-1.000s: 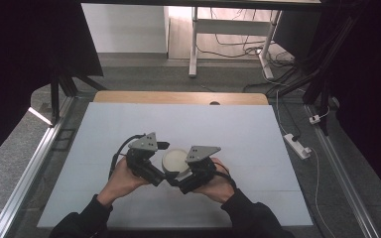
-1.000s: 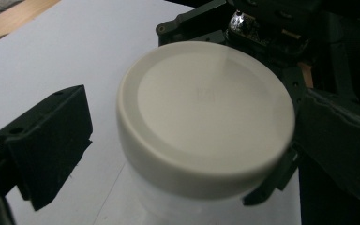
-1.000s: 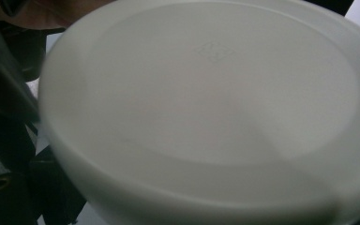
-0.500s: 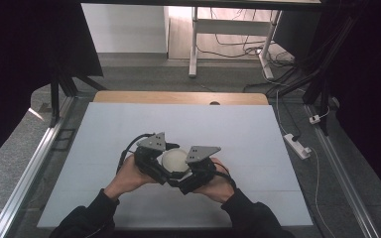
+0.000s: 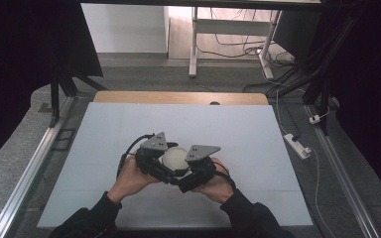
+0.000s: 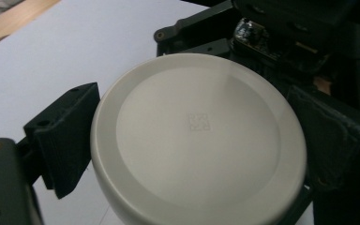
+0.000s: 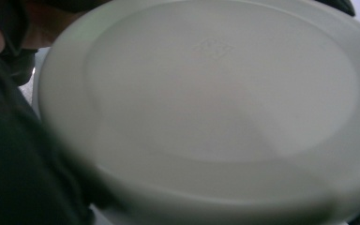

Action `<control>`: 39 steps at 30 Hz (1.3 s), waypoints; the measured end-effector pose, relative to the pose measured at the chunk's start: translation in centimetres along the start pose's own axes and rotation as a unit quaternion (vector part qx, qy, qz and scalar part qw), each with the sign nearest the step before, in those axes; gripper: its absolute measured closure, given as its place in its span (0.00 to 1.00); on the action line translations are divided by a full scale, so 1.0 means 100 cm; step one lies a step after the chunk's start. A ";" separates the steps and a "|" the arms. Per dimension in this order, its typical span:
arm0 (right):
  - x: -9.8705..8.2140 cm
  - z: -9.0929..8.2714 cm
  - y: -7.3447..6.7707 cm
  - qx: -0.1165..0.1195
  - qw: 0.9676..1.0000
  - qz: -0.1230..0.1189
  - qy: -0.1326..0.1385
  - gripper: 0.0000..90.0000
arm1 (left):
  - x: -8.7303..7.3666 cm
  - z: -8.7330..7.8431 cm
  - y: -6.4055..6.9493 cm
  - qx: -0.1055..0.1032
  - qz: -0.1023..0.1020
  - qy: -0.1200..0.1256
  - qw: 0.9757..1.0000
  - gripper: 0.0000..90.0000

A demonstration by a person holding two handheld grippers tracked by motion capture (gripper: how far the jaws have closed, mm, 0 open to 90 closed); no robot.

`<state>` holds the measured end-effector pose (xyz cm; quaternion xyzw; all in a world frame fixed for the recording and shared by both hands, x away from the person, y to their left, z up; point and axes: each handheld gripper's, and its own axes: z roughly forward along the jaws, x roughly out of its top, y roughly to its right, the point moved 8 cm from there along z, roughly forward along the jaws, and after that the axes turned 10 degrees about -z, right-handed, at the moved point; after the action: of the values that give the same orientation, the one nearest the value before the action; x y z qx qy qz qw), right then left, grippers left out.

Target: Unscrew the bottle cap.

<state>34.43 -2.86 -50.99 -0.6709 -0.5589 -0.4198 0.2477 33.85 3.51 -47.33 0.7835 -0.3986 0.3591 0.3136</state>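
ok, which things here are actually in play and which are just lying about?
In play:
- white round lid, between both grippers
- left gripper, fingers either side of it
- right gripper

Lying about:
- power strip, on the floor
- table leg, beyond the table

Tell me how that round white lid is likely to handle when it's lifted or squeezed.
The round white lid looks like smooth moulded plastic, so probably stiff, light and somewhat slippery. Its curved rim gives the left tool little flat surface, so it might twist or pop out if squeezed off-centre.
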 end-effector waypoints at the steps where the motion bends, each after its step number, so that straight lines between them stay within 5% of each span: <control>1: 0.000 0.000 0.001 -0.003 1.000 0.002 -0.001 0.07 | 0.001 0.001 0.000 0.020 -0.013 0.002 1.000 0.09; 6: -0.001 0.000 0.004 -0.017 1.000 0.007 -0.005 0.07 | 0.002 0.005 0.002 0.051 -0.029 0.005 0.998 0.09; 10: -0.001 -0.001 0.004 -0.015 1.000 0.008 -0.003 0.07 | 0.003 0.005 0.001 0.039 -0.022 0.008 0.999 0.08; 12: 0.000 -0.002 0.003 -0.010 1.000 0.006 0.002 0.07 | 0.002 0.002 0.000 0.036 -0.001 -0.003 0.999 0.00; 17: 0.002 -0.003 0.002 0.000 1.000 0.004 0.008 0.07 | 0.003 -0.012 -0.001 -0.015 0.020 0.002 1.000 0.00; 21: 0.002 -0.004 -0.001 0.019 1.000 0.000 0.013 0.07 | -0.001 -0.018 -0.001 -0.067 0.034 -0.006 0.997 0.00; 26: 0.005 -0.004 -0.009 0.039 0.999 -0.016 0.017 0.07 | -0.006 -0.017 -0.002 -0.077 0.053 -0.018 0.995 0.02; 30: 0.005 -0.003 -0.012 0.047 0.998 -0.023 0.017 0.07 | -0.007 -0.017 0.001 -0.104 0.062 -0.015 0.993 0.08; 35: 0.005 -0.003 -0.013 0.049 0.998 -0.027 0.016 0.07 | -0.008 -0.017 0.001 -0.107 0.068 -0.010 0.992 0.08; 39: 0.004 -0.002 -0.010 0.035 0.999 -0.020 0.010 0.07 | -0.005 -0.013 0.000 -0.077 0.048 -0.009 0.996 0.09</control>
<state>33.42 -2.55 -50.68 -0.6460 -0.5843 -0.4115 0.2683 33.23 4.74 -47.01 0.7404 -0.4646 0.3349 0.3519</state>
